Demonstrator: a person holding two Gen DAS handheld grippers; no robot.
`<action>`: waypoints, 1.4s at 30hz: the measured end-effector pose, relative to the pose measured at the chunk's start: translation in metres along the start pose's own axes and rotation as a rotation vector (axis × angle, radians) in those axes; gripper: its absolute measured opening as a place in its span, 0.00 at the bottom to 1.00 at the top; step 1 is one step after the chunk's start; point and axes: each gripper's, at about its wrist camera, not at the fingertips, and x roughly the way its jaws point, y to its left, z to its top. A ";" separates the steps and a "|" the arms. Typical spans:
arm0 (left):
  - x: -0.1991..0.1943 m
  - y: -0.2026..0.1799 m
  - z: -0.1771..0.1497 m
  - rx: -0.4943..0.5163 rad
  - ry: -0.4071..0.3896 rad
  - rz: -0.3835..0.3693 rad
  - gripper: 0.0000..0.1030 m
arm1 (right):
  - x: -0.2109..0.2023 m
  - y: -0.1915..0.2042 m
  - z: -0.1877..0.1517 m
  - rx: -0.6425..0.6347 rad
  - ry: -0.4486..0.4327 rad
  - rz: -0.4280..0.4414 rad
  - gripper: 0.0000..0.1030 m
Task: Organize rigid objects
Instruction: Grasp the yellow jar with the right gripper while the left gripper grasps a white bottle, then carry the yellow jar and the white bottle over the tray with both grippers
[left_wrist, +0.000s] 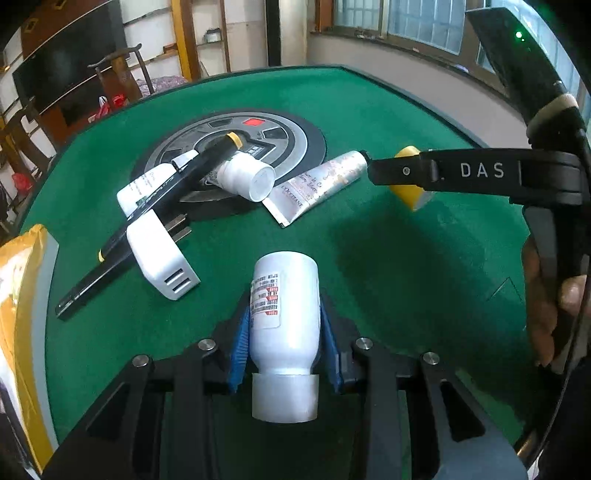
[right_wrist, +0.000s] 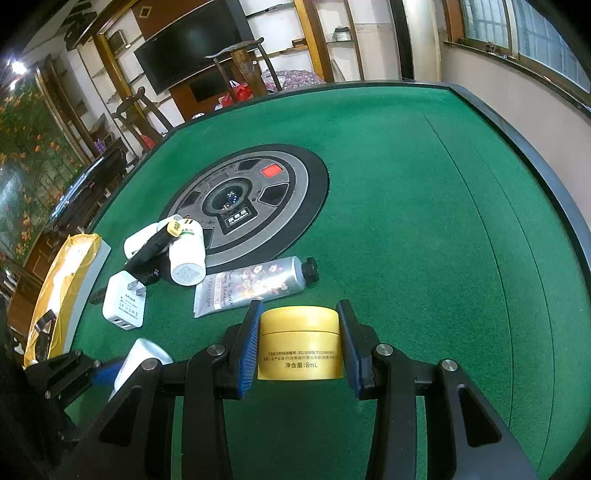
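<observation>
Left gripper (left_wrist: 282, 332) clamps the white bottle (left_wrist: 284, 306) mid-body — light, stiff, slippery; right gripper (right_wrist: 301, 343) pinches the yellow jar (right_wrist: 300, 341) by its sides — small, rigid.

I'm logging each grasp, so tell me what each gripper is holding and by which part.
Left gripper: white bottle, pads on the sides of its body near the cap. Right gripper: yellow jar, gripped across its sides.
</observation>
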 end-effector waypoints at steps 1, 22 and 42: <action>0.000 0.000 0.001 -0.005 -0.007 0.000 0.31 | -0.001 0.001 0.000 -0.004 -0.005 0.001 0.34; -0.018 0.013 -0.016 -0.148 -0.098 0.042 0.30 | -0.001 0.011 -0.002 -0.038 -0.019 0.004 0.34; -0.079 0.048 -0.034 -0.171 -0.286 0.172 0.31 | -0.029 0.066 -0.032 -0.129 -0.099 0.062 0.34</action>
